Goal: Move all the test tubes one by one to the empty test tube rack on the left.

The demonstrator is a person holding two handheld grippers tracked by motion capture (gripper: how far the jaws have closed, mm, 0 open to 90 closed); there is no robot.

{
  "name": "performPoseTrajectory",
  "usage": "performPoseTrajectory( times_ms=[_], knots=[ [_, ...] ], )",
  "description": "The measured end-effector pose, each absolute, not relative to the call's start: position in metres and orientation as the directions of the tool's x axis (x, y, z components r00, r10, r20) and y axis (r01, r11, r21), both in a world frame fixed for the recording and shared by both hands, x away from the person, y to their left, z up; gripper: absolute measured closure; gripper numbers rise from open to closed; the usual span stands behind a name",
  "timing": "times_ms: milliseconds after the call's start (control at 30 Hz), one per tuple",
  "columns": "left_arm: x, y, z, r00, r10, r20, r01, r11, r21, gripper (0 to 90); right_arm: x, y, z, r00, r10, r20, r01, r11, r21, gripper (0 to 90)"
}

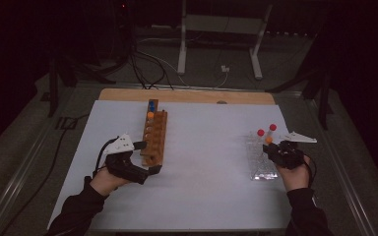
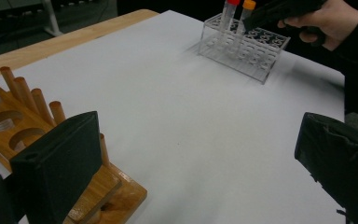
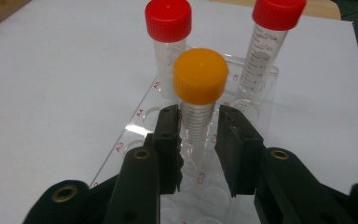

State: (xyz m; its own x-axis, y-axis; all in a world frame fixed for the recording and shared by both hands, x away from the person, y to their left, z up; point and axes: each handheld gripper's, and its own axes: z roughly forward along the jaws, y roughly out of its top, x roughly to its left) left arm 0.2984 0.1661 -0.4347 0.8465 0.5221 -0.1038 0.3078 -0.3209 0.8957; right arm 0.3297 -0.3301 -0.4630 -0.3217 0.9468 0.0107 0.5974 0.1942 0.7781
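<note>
Your left tool (image 1: 145, 157): at near end of brown wooden peg rack (image 1: 154, 137), worktop (image 1: 206, 162) left | your right tool (image 3: 199, 140): jaws either side of orange-capped clear tube (image 3: 199, 93) in clear plastic rack (image 1: 261, 160), worktop right | two red-capped tubes (image 3: 168, 44) behind it

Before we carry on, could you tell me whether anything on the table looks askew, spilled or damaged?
Nothing stands out: the three capped tubes stand upright in the clear rack, the wooden rack sits flat with its tubes, and no spill shows.

A lab: capped sample tubes (image 3: 200, 93) in a clear labelled rack (image 3: 135, 135), cables (image 1: 142, 69) on the floor
</note>
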Motion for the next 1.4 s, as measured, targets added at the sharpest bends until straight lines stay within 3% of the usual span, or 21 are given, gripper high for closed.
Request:
performPoseTrajectory(
  times_ms=[333,967,1400],
  knots=[
    [0.299,0.166,-0.435,0.848,0.519,-0.110,0.311,-0.320,0.895,1.6,0.331,-0.327,-0.459,-0.319,0.948,-0.013,0.590,0.209,0.780,75.0],
    [0.298,0.166,-0.432,0.848,0.518,-0.110,0.309,-0.315,0.898,1.5,0.302,-0.324,-0.416,-0.316,0.946,-0.070,0.464,0.218,0.859,75.1],
    [0.297,0.160,-0.432,0.865,0.486,-0.120,0.311,-0.333,0.890,1.6,0.290,-0.296,-0.405,-0.419,0.905,-0.074,0.423,0.267,0.866,75.1]
  ],
)
